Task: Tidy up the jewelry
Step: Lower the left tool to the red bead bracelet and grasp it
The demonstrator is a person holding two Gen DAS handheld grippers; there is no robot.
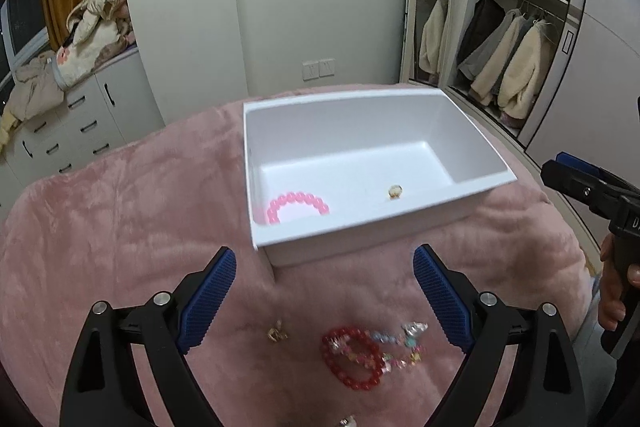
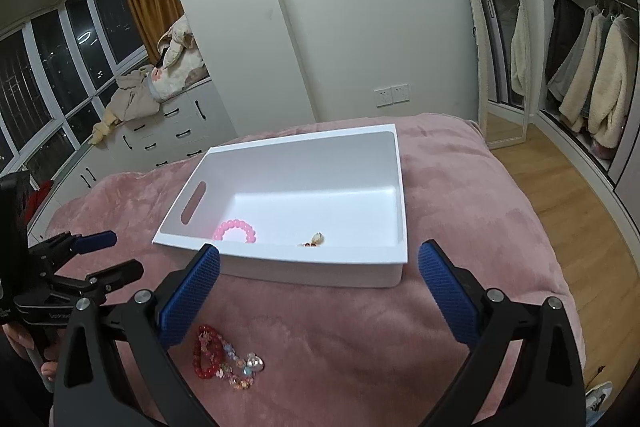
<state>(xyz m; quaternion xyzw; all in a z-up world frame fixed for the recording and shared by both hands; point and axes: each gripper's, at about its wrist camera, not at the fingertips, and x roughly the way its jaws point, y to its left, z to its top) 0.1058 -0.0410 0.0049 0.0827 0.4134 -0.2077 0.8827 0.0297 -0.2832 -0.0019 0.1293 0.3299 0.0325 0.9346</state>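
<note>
Meanwhile pink bracelet [image 1: 298, 207] lies inside white bin [image 1: 472, 201]; left tool [image 1: 324, 291] gapes empty.

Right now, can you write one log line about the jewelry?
in white bin: pink bracelet, small charm | on blanket: red bracelet | left tongs: open, empty | right tongs: open, empty

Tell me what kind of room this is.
Most likely a bedroom: a pink plush blanket covers what looks like a bed, an open wardrobe holds hanging coats, and a white chest of drawers stands under the window.
</note>
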